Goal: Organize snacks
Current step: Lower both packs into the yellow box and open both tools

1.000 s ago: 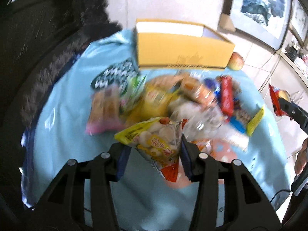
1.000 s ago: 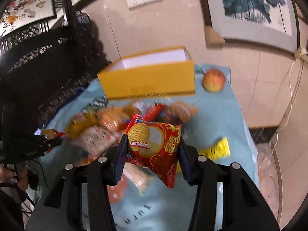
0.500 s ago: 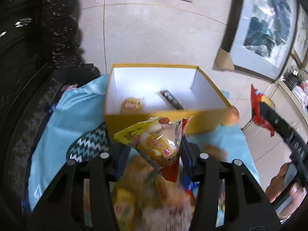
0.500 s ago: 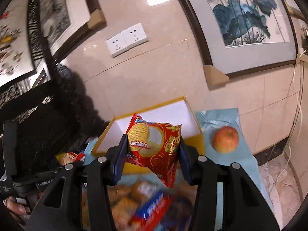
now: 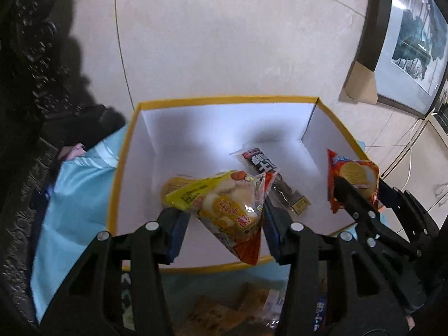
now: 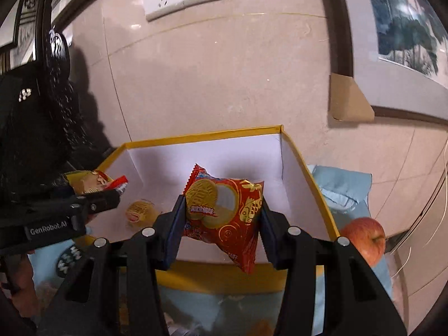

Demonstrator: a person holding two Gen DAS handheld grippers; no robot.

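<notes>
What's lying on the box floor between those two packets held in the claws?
In the left wrist view, a dark snack bar lies on the box floor between the yellow packet and the red packet.

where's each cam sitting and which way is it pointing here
Left wrist: on the left tool, facing forward and down into the yellow box; its fingers pinch a yellow snack bag, right tool at right.
Right wrist: on the right tool, facing into the box; it grips a red biscuit pack, left tool at left.
Shared: box, both packs, both tools.
</notes>
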